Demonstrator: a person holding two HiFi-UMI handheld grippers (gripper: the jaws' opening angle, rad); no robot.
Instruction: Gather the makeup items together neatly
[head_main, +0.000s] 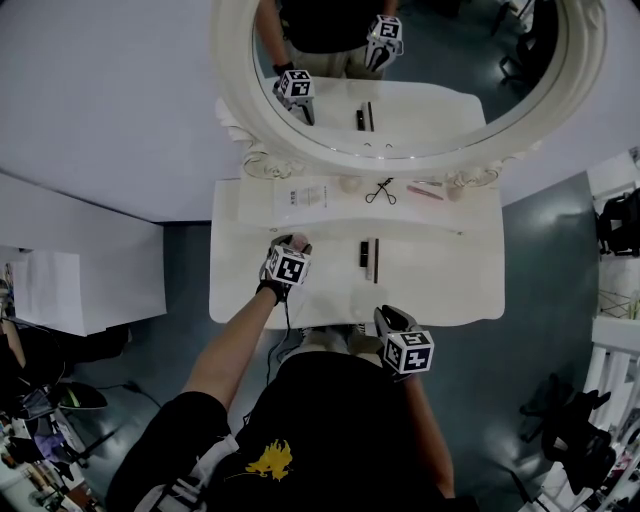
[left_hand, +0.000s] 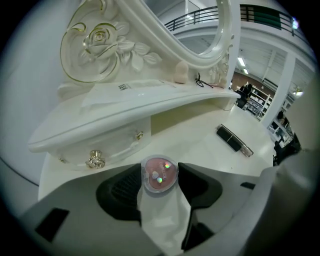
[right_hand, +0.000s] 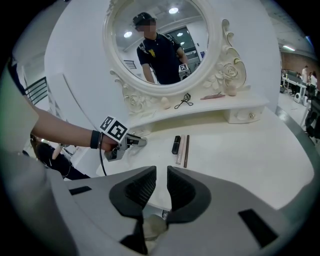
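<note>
Left gripper (left_hand: 160, 169) pinches the round blush compact (left_hand: 159, 176) by its rim at the very jaw tips — a marginal hold, so lift low, keep it level, and set it just beside the lipstick (left_hand: 231, 138) ahead-right of the gripper.

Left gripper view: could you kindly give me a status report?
Left gripper shut on blush compact. Right gripper barely open, empty. Nothing between compact and lipstick.
</note>
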